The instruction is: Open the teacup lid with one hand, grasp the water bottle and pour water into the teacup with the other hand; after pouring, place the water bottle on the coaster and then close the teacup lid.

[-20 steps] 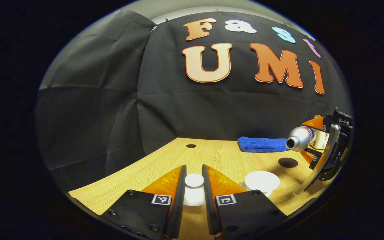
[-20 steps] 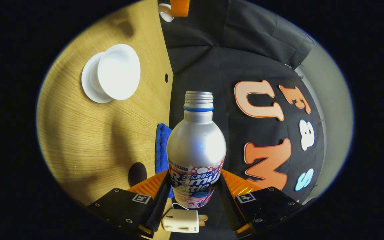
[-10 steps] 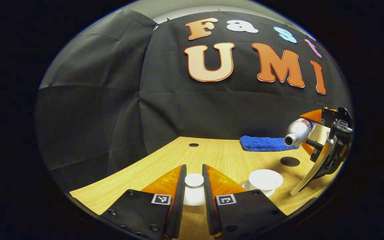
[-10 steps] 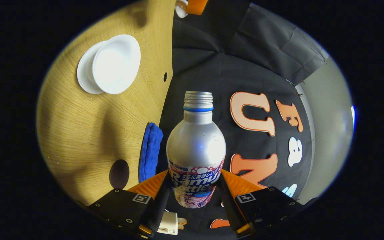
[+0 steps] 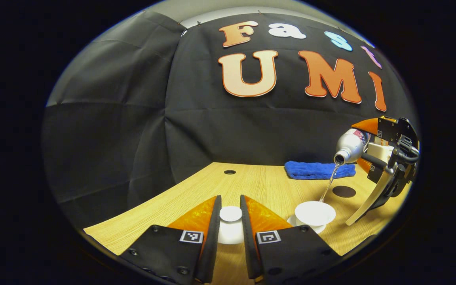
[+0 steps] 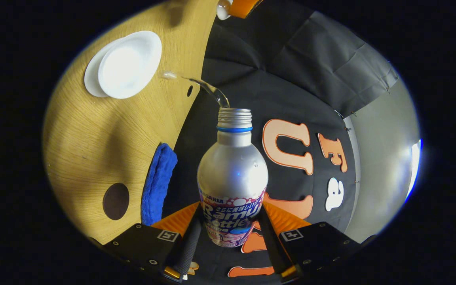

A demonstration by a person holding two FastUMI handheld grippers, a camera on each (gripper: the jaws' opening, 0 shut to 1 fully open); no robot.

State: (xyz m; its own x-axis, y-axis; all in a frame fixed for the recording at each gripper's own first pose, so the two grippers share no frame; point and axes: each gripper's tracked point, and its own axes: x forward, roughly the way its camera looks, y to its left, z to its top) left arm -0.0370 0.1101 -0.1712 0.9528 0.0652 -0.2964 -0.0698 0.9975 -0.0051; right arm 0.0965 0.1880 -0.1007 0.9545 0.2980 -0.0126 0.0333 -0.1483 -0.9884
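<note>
Bottle (image 6: 232, 174) in right claw (image 6: 230, 231) tipped further, water (image 5: 328, 184) now into teacup (image 5: 315, 212); lid (image 5: 230, 214) in left claw (image 5: 230, 233).

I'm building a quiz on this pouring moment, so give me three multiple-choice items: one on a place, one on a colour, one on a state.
1. Where does the dark round coaster lie?
A. under the teacup
B. on the table, in front of the folded cloth
C. between the left gripper's fingers

2. What colour is the folded cloth?
A. blue
B. red
C. green

3. What is the water bottle doing?
A. standing capped on the table
B. lying on the cloth
C. tilted, with water streaming from its mouth

Answers:
1 B, the left gripper view shows it on the bare table, on the near side of the cloth.
2 A, it is blue in both views.
3 C, the right gripper holds it tipped and a thin stream falls toward the white teacup. The left gripper holds the lid aside.
</note>
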